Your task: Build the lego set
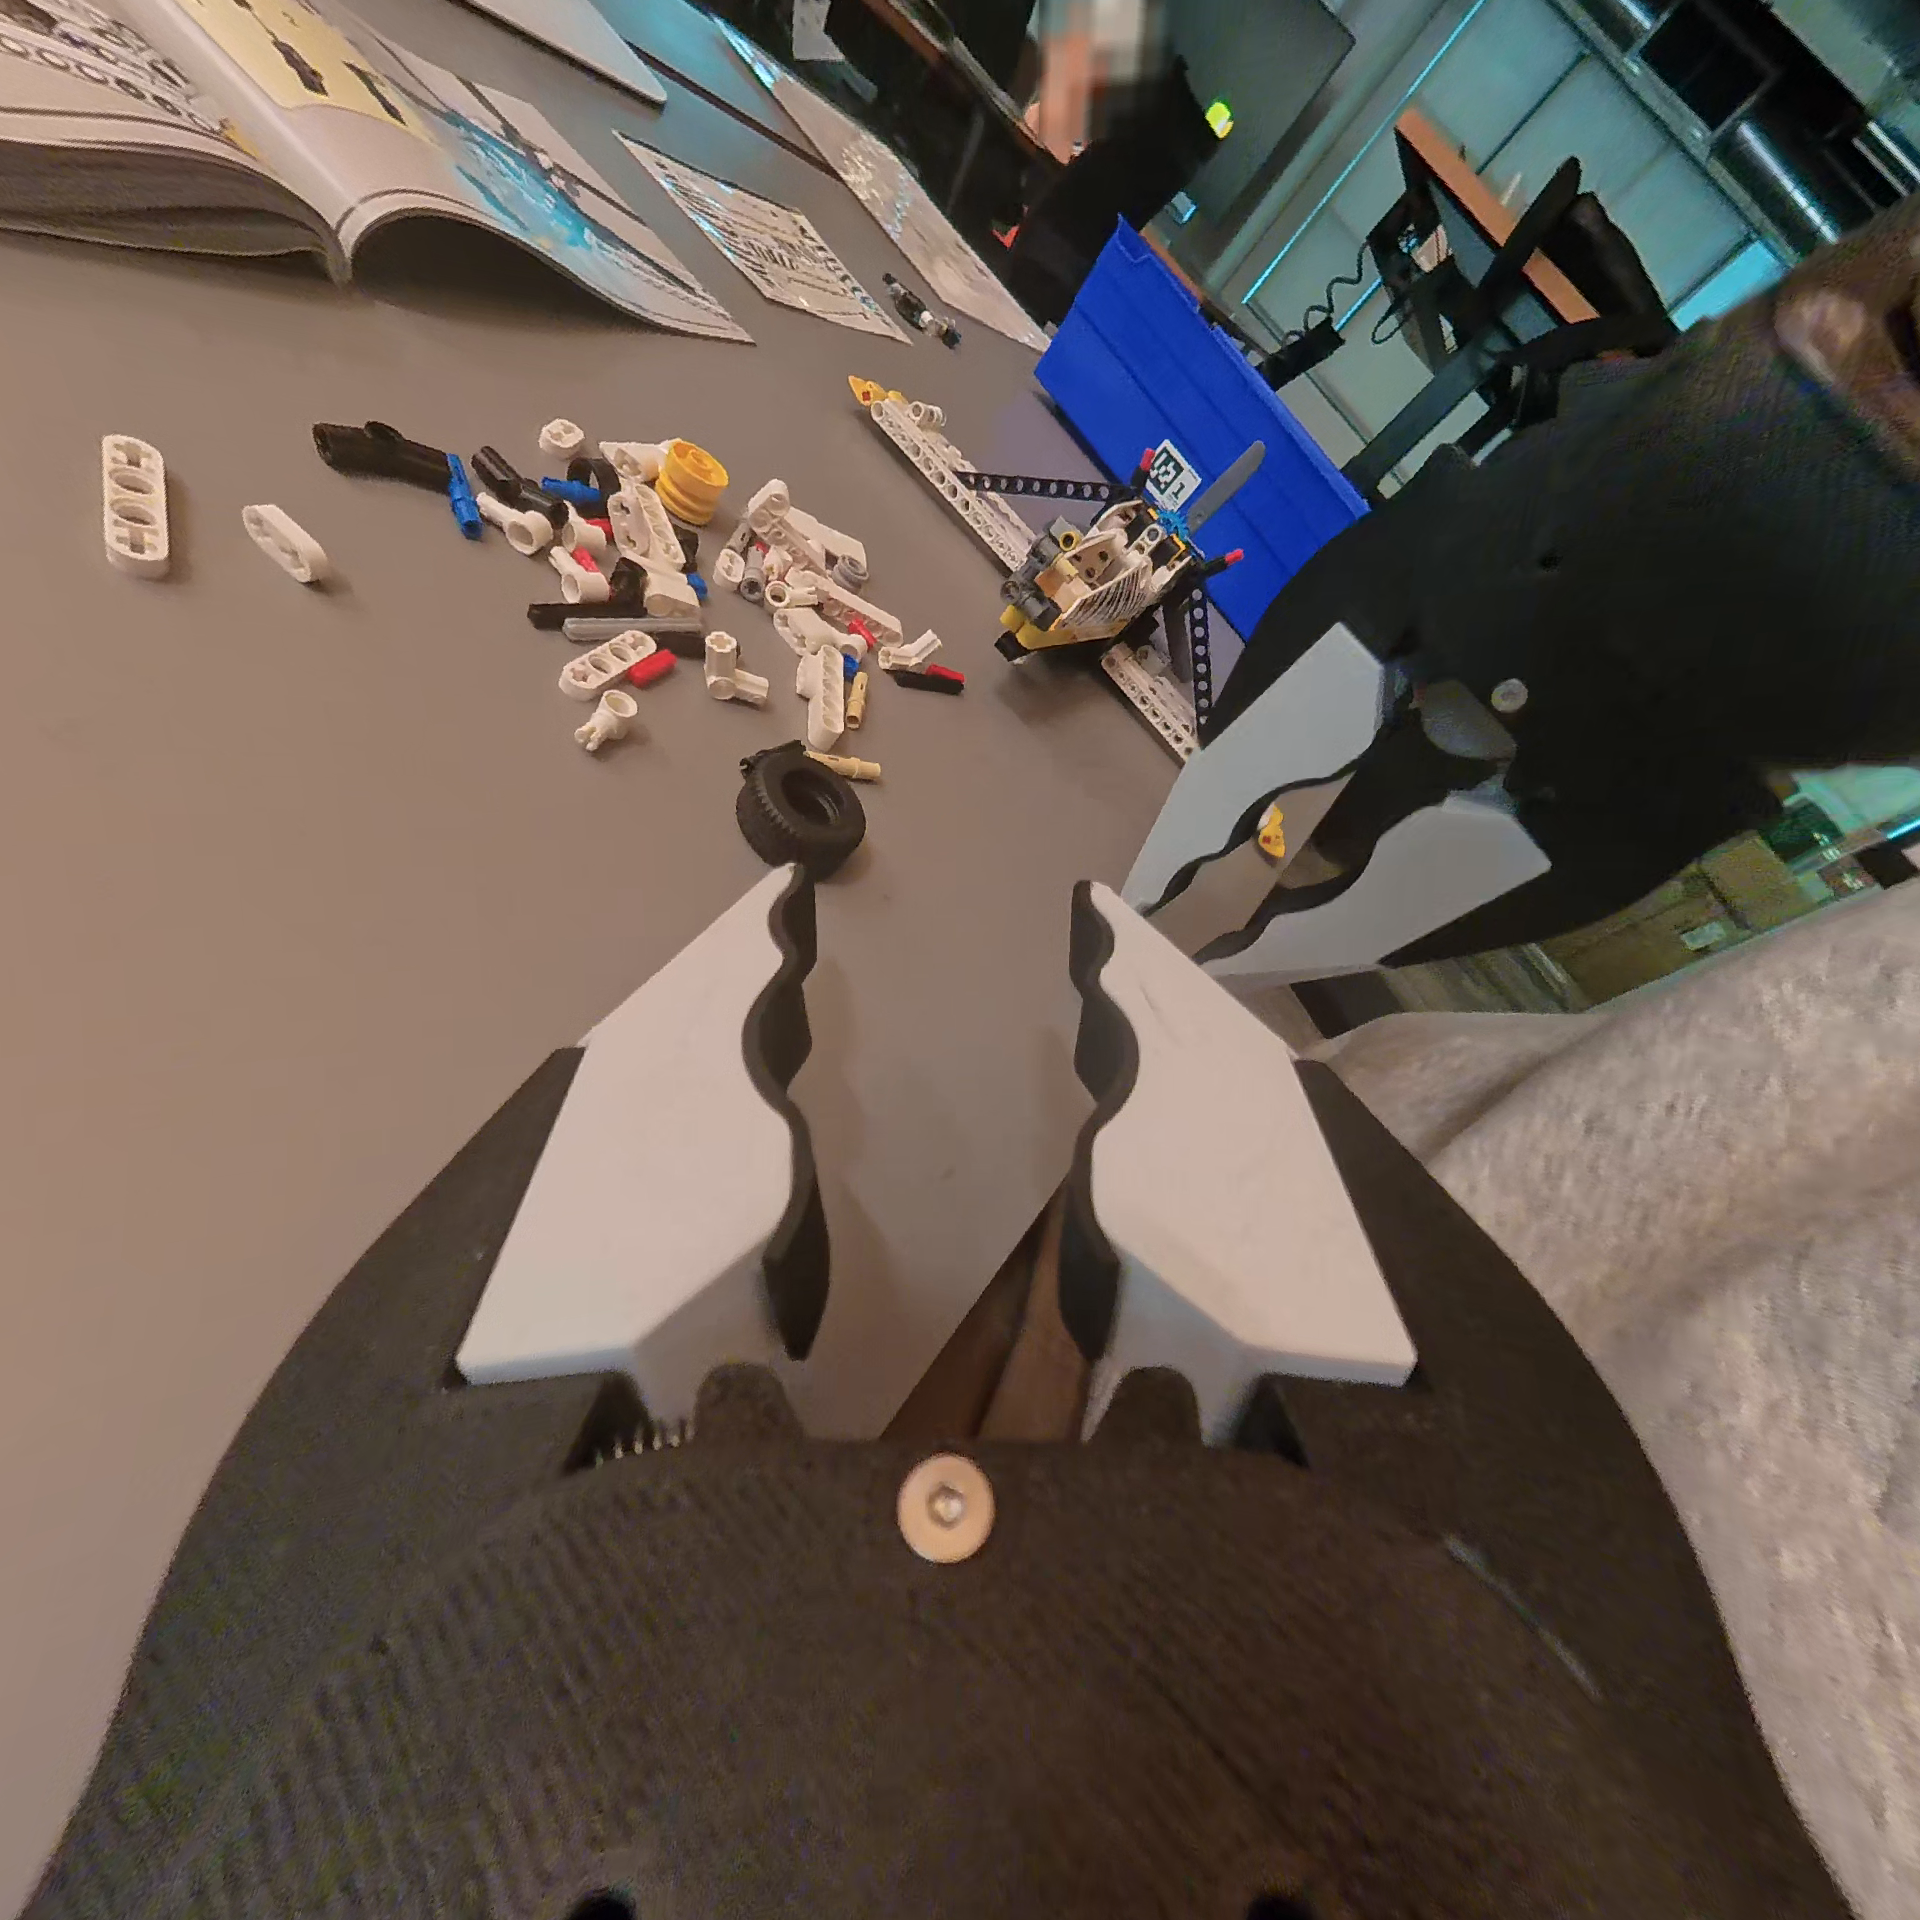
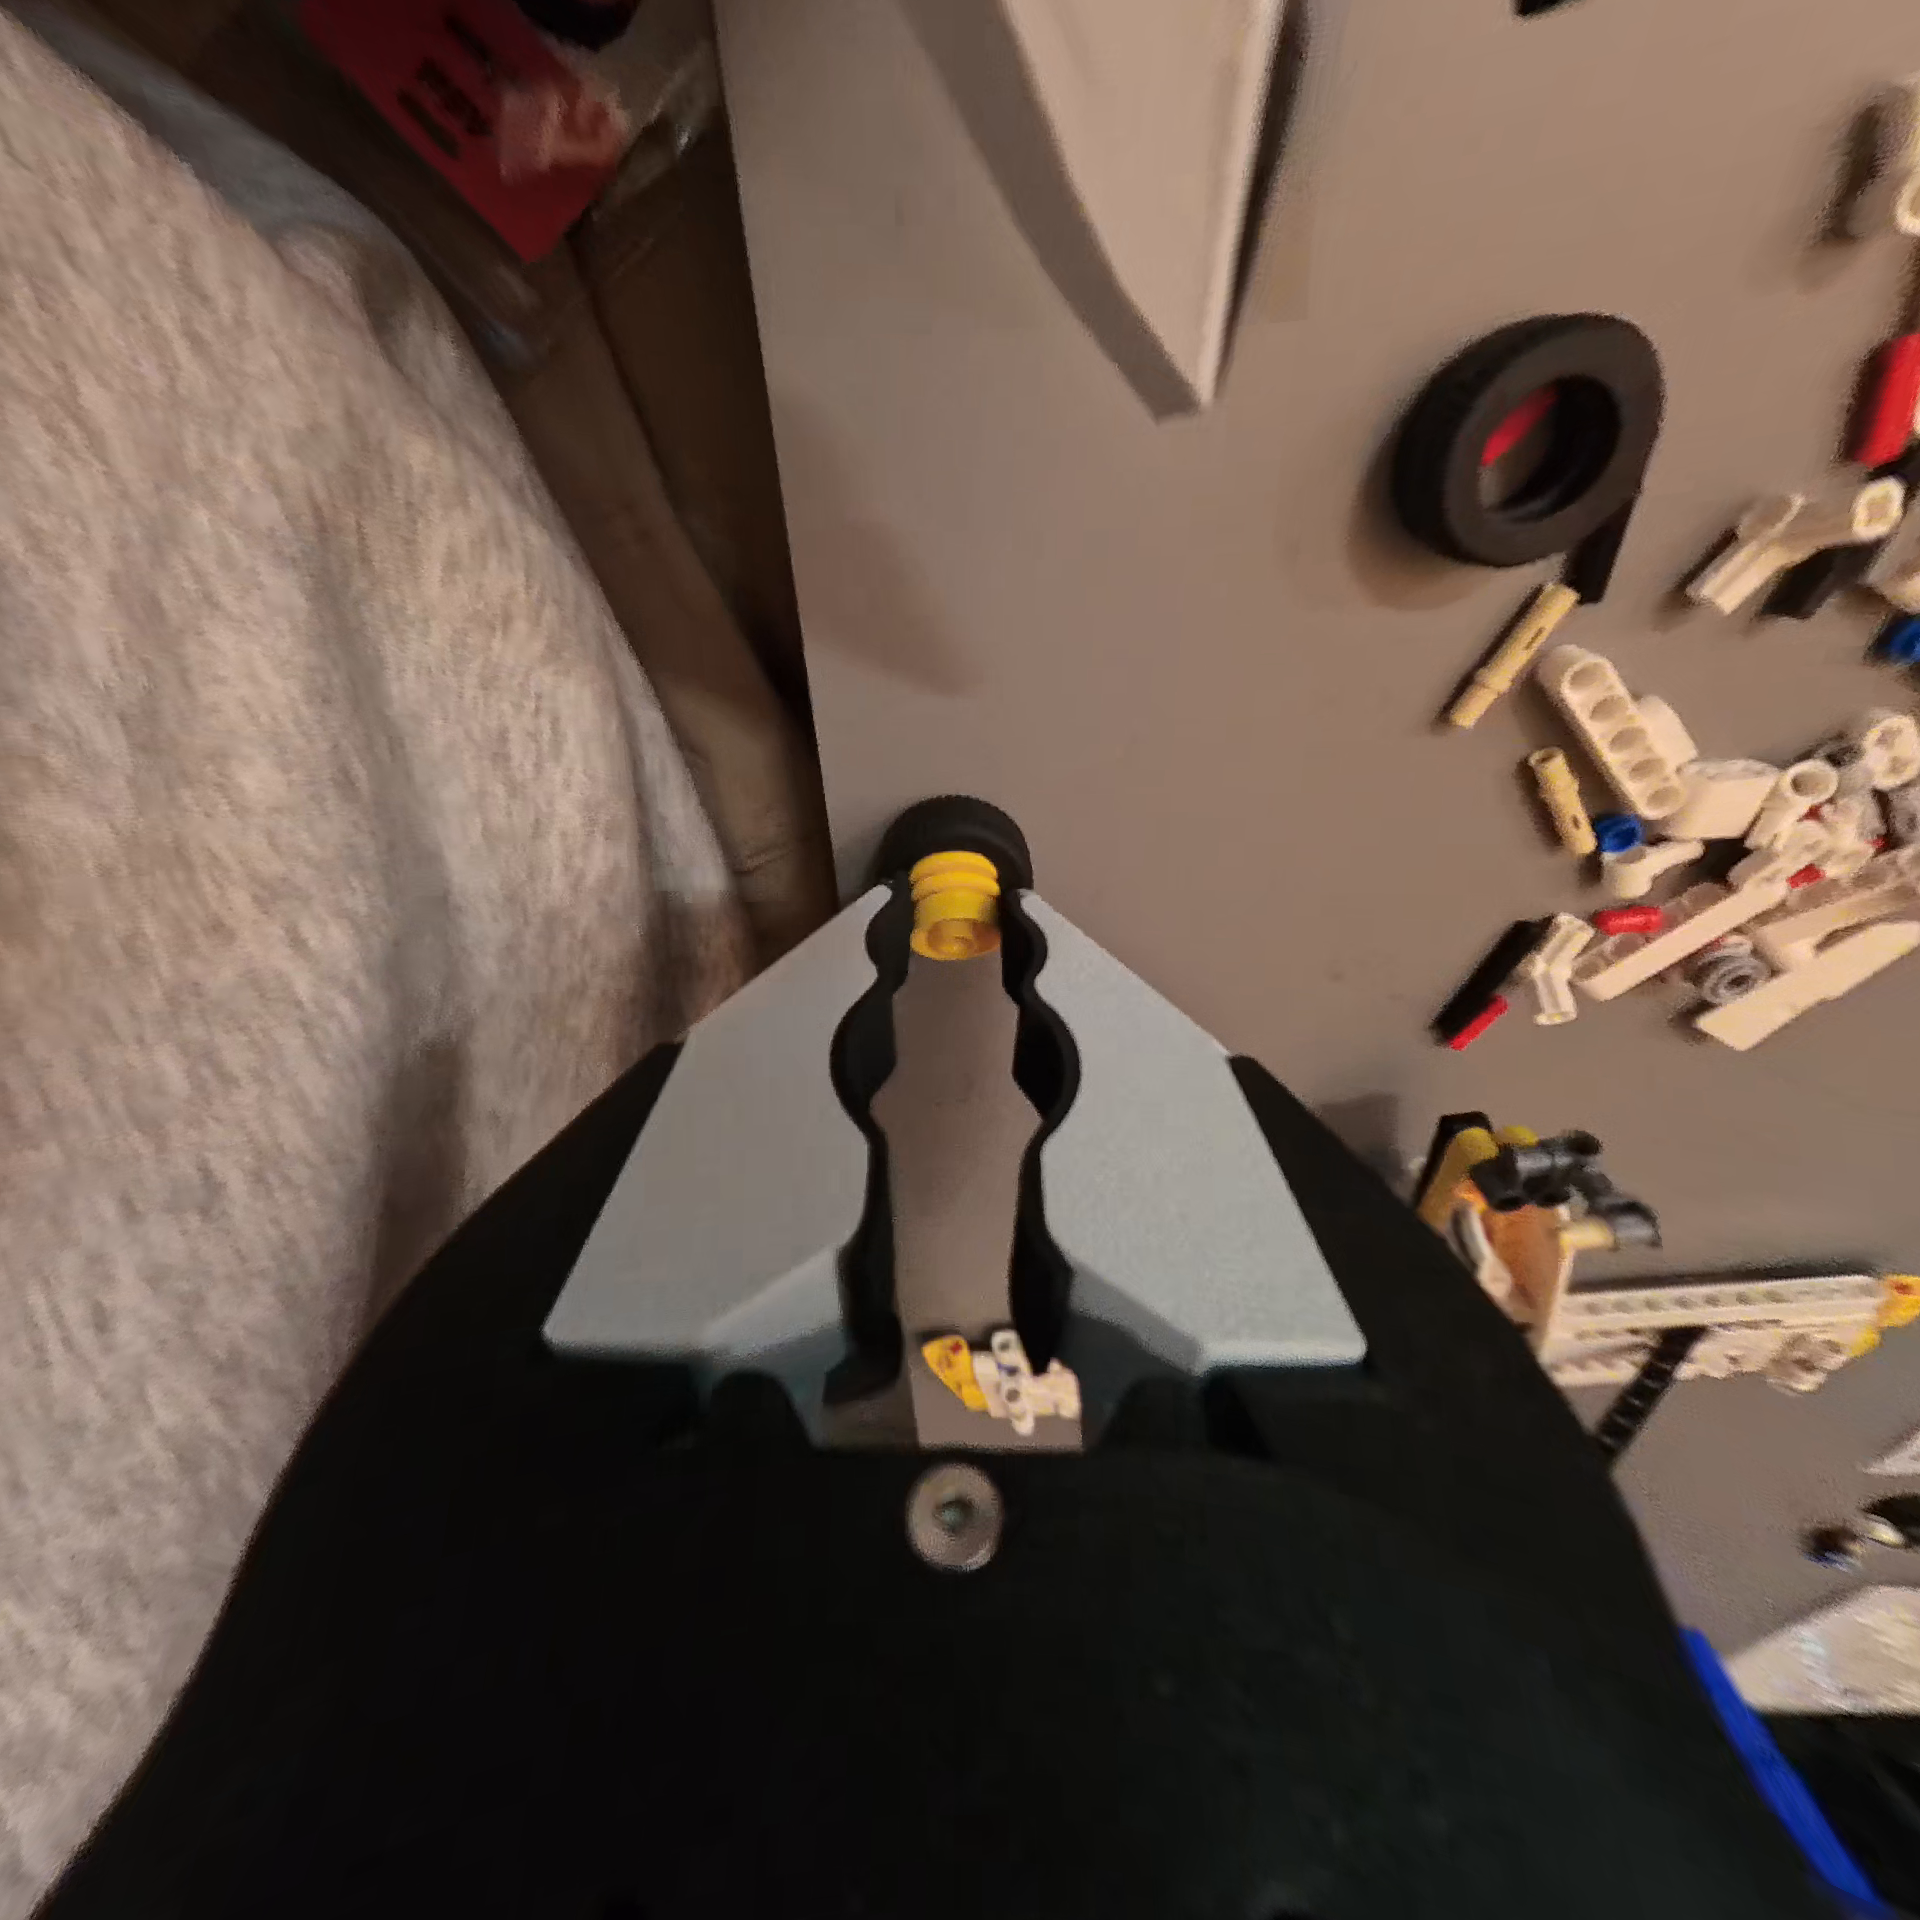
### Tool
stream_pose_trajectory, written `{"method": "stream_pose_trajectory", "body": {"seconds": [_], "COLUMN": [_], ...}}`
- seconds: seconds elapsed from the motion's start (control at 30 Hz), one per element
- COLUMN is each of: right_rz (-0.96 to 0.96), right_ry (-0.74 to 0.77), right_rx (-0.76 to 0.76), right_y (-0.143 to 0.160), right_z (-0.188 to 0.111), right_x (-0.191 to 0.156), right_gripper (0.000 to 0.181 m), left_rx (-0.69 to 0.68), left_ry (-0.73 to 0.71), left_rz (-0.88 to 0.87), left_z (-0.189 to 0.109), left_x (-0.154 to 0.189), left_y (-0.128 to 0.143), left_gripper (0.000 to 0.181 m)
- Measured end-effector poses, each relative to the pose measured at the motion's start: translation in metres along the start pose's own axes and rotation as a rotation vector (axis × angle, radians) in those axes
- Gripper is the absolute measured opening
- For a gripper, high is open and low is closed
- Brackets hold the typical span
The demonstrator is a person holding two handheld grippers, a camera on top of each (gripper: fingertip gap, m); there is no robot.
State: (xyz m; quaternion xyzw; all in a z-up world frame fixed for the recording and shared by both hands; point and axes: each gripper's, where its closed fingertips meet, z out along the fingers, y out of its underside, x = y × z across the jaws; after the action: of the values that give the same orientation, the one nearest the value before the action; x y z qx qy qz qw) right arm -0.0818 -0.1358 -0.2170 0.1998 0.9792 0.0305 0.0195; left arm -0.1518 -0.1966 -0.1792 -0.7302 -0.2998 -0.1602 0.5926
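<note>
Two wheels matter here. We hold one, a yellow hub (image 2: 954,914) with a tyre (image 2: 954,826) already on it, clenched at the tips of the right tongs (image 2: 954,920), over the near table (image 2: 1039,623) edge, its axle along the fingers. The loose tyre (image 1: 800,816) lies flat just ahead of the left tongs (image 1: 940,894), which are released and empty. We judge the left nearer to it.
</note>
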Motion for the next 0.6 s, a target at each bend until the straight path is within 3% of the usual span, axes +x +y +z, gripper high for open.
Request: {"method": "stream_pose_trajectory", "body": {"seconds": [0.03, 0.2, 0.37, 0.47, 0.6], "right_rz": [0.023, 0.108, 0.205, 0.291, 0.362], "right_ry": [0.0, 0.114, 0.371, 0.43, 0.445], "right_rx": [0.04, 0.341, 0.79, 1.026, 1.175], "right_y": [0.0, -0.01, -0.016, -0.011, 0.005], "right_z": [0.0, -0.016, -0.06, -0.079, -0.077], "right_x": [0.0, 0.008, 0.027, 0.029, 0.03], "right_gripper": [0.016, 0.016, 0.016, 0.016, 0.016], "left_rx": [0.003, 0.05, 0.054, 0.077, 0.119], "left_ry": [0.003, 0.077, 0.285, 0.425, 0.517], "left_rz": [0.001, -0.011, -0.11, -0.154, -0.226], "left_z": [-0.001, -0.003, 0.015, 0.028, 0.047], "left_x": [0.0, 0.013, 0.046, 0.072, 0.087], "left_y": [0.0, -0.008, -0.004, -0.007, -0.017], "left_gripper": [0.046, 0.051, 0.058, 0.057, 0.046]}}
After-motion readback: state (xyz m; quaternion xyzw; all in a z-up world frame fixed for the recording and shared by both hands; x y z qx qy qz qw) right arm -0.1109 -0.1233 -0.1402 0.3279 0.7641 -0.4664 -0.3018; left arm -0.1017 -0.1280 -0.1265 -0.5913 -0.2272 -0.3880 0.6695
